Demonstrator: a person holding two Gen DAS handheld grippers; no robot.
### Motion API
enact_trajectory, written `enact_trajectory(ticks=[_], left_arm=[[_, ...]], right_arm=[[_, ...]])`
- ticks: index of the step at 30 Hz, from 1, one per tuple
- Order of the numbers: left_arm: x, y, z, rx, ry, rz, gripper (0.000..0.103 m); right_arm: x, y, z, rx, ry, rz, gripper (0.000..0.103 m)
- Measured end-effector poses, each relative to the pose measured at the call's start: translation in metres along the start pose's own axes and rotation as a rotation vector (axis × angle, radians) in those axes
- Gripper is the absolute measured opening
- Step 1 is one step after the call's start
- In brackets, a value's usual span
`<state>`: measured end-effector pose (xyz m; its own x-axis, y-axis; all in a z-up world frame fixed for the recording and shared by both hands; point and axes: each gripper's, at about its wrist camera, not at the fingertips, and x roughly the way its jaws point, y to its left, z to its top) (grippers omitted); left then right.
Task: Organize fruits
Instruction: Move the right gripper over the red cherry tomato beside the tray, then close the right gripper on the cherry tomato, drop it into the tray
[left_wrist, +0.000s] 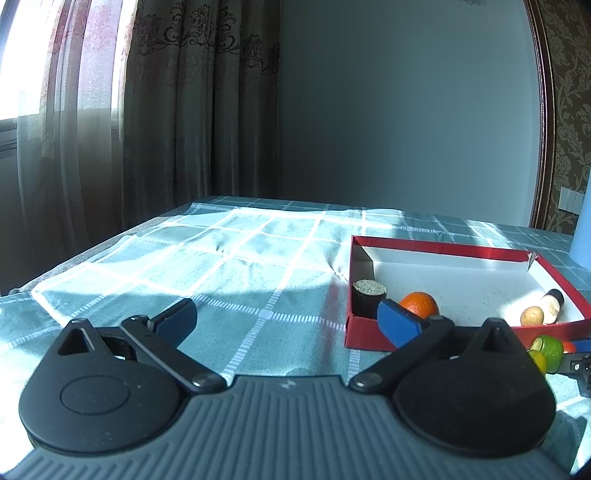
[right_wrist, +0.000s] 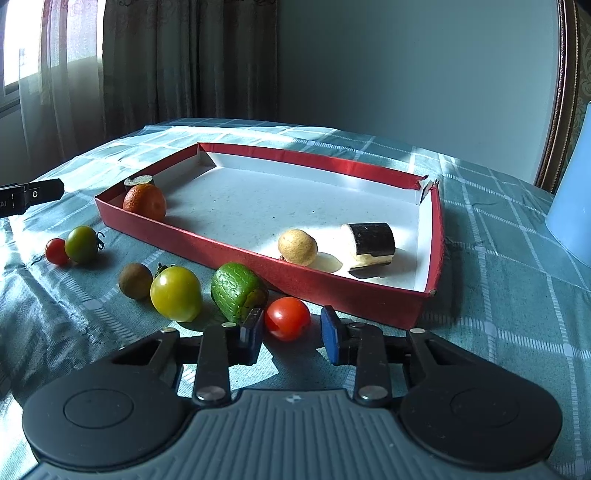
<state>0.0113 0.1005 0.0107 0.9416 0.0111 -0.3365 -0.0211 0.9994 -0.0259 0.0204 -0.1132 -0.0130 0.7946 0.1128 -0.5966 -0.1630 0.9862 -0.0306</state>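
Observation:
A red tray (right_wrist: 258, 254) with a white floor holds an orange (right_wrist: 144, 203), a dark cut piece (right_wrist: 139, 180), a tan round fruit (right_wrist: 297, 246) and a dark-skinned cut piece (right_wrist: 371, 243). In front of it lie a red tomato (right_wrist: 287, 318), a green cut fruit (right_wrist: 236, 291), a yellow-green tomato (right_wrist: 176, 293), a brown fruit (right_wrist: 135, 280), a green tomato (right_wrist: 81, 243) and a small red tomato (right_wrist: 56, 251). My right gripper (right_wrist: 291, 334) is open, its pads either side of the red tomato. My left gripper (left_wrist: 288, 317) is open and empty, left of the tray (left_wrist: 364, 332).
The table wears a teal checked cloth (left_wrist: 240, 266). A light blue object (right_wrist: 572, 206) stands right of the tray. Curtains (left_wrist: 166, 110) and a wall lie behind the table. The left gripper's fingertip (right_wrist: 33, 195) shows at the left of the right wrist view.

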Motion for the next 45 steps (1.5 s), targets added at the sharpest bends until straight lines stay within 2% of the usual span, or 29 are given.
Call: enact_trajectory(ticks=[2, 13, 19, 25, 40, 45], left_arm=[[0.000, 0.000, 0.000, 0.000, -0.001, 0.000, 0.103], [0.000, 0.001, 0.000, -0.007, 0.002, -0.002, 0.103], [0.000, -0.001, 0.000, 0.003, 0.005, 0.001, 0.103], [0.000, -0.001, -0.001, 0.005, 0.004, 0.004, 0.103], [-0.001, -0.001, -0.001, 0.003, -0.002, -0.003, 0.103], [0.000, 0.000, 0.000, -0.004, 0.003, -0.009, 0.103]], right_arm=[[0.000, 0.001, 0.000, -0.004, -0.001, 0.000, 0.026], [-0.005, 0.000, -0.001, 0.007, -0.022, -0.003, 0.025], [-0.030, -0.004, -0.003, 0.030, -0.115, 0.013, 0.025], [-0.036, -0.014, 0.013, 0.035, -0.191, -0.049, 0.025], [0.004, -0.046, 0.022, 0.135, -0.118, -0.121, 0.025], [-0.001, -0.049, 0.019, 0.156, -0.135, -0.110, 0.026]])
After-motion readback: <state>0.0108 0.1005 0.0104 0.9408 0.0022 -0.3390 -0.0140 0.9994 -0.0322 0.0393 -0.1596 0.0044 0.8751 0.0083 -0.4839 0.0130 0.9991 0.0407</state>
